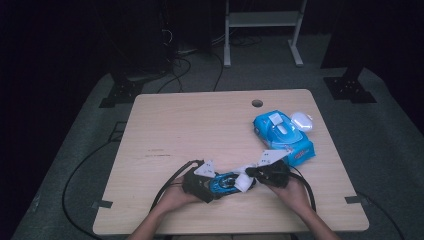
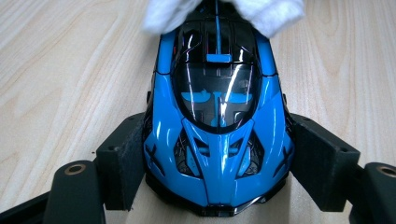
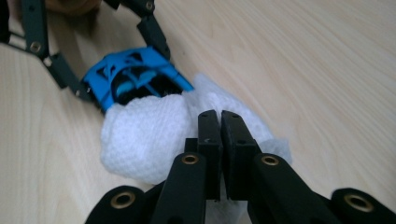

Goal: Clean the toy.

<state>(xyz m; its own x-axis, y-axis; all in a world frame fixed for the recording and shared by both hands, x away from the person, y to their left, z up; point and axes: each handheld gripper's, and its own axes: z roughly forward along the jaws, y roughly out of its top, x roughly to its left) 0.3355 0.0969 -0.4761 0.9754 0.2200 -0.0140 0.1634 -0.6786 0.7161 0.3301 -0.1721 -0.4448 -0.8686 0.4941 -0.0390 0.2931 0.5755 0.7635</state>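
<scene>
The blue toy car sits near the front edge of the wooden surface, its sides clamped between the fingers of the left gripper. The right gripper has its fingers pressed together on a white wipe, which lies against the car's far end. Well apart at the right lie a blue wipes pack and, seemingly touching it, a small white object.
</scene>
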